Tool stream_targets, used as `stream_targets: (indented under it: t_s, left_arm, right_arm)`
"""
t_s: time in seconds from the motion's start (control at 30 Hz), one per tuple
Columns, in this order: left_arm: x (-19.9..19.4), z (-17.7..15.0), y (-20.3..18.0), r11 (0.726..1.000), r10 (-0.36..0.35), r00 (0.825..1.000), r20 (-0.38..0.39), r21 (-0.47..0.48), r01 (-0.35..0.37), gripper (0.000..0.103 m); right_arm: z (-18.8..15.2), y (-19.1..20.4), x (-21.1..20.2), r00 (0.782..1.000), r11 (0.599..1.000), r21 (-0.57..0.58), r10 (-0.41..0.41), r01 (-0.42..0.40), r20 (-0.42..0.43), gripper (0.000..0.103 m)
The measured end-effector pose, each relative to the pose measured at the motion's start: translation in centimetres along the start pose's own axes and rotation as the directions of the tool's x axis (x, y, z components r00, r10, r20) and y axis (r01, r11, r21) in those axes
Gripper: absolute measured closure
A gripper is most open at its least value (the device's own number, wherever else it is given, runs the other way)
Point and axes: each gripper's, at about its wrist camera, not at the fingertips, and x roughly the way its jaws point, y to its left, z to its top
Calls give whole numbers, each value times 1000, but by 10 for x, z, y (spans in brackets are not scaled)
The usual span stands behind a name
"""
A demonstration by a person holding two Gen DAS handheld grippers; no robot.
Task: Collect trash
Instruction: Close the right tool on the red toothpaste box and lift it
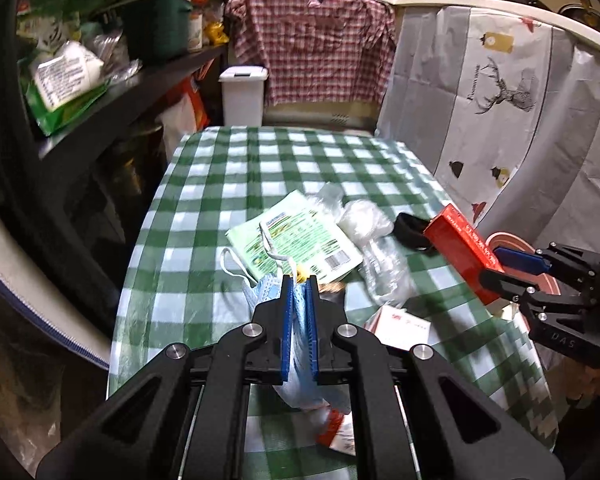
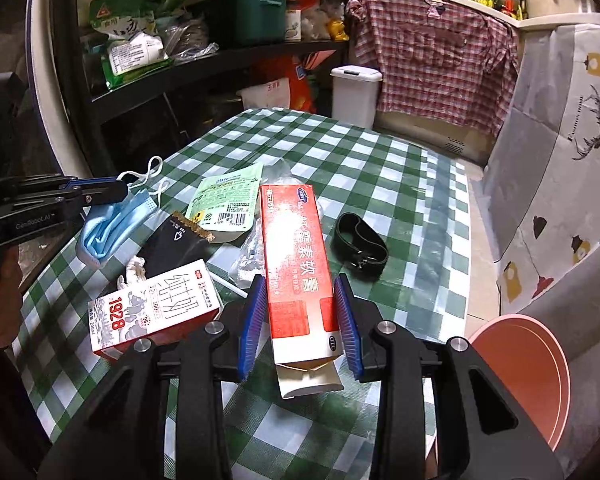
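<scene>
Two hand-held grippers, mask [image 1: 300,312] pinched, red box [image 2: 296,256] clamped

I am looking past a green-checked tabletop [image 1: 228,168] to a dark cluttered shelf [image 2: 204,64], a white lidded bin [image 2: 355,94] and a red plaid cloth [image 1: 312,40] hanging behind.

From my left wrist camera, my left gripper [image 1: 299,284] pinches a blue face mask [image 1: 300,320] above the green-checked tablecloth [image 1: 228,184]. At right, my right gripper [image 1: 504,270] clamps a red carton [image 1: 462,246]; a green wrapper [image 1: 296,240] lies between.
</scene>
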Motion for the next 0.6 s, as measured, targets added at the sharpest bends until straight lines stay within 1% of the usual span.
stream_targets:
  t_s: [0.3, 0.6]
  left_arm:
    - [-5, 8, -26, 999, -29, 999, 36, 18, 28, 96]
    - [-5, 15, -47, 998, -54, 997, 56, 38, 52, 96]
  right_arm:
    - [2, -15, -24, 998, 997, 68, -28, 24, 54, 67]
    - [1, -34, -42, 994, 991, 124, -68, 57, 86, 67]
